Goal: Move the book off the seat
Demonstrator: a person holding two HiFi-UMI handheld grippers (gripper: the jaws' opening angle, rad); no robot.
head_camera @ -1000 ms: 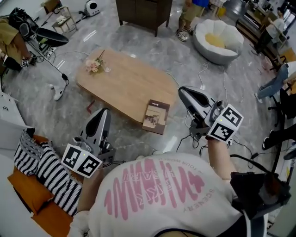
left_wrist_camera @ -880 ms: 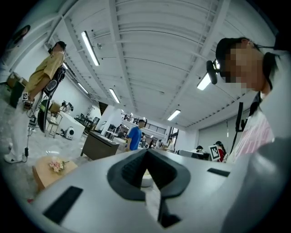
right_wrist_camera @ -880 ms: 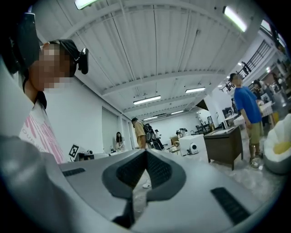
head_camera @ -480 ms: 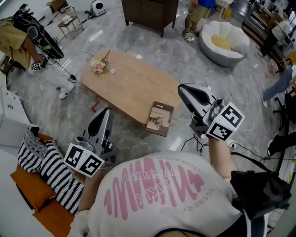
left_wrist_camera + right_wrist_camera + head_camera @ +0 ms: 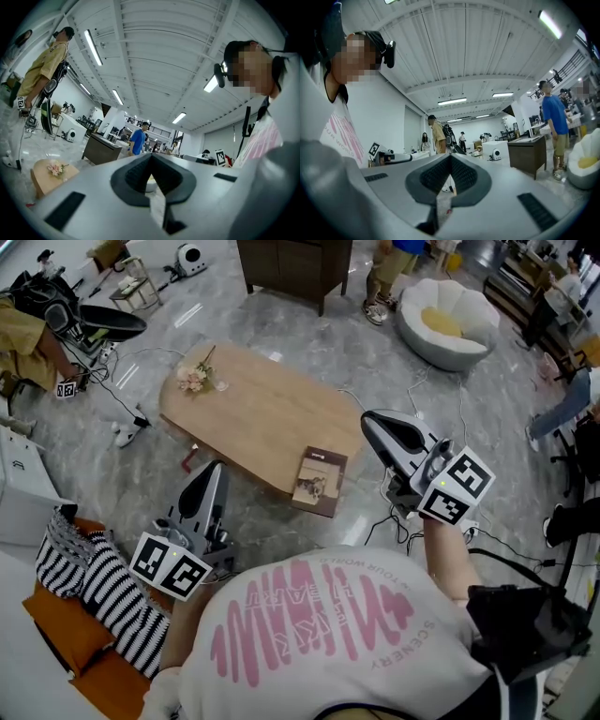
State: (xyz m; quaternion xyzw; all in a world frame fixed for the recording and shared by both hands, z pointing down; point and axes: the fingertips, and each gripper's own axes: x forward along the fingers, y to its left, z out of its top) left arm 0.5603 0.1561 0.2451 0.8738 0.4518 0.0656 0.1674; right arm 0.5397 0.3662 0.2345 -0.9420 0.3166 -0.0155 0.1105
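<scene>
A brown book (image 5: 319, 480) lies flat at the near edge of the low wooden table (image 5: 253, 413). My left gripper (image 5: 213, 469) is held level over the floor in front of the table, left of the book. It is shut and empty, and in its own view the jaws (image 5: 151, 156) meet with nothing between them. Just right of the book and apart from it hangs my right gripper (image 5: 368, 424), also shut and empty; its closed jaws (image 5: 450, 157) point across the room. The orange seat (image 5: 56, 638) with a striped cloth (image 5: 103, 592) is at lower left.
A small bunch of flowers (image 5: 195, 376) lies on the table's far left end. A white round beanbag chair (image 5: 441, 322) and a dark cabinet (image 5: 291, 263) stand beyond. Cables (image 5: 412, 395) trail on the marble floor. A person in tan (image 5: 23, 334) is at the far left.
Both grippers stay almost where they were, shut. The book has not moved on the table. The person at the far left has shifted and the head view has swayed slightly.
</scene>
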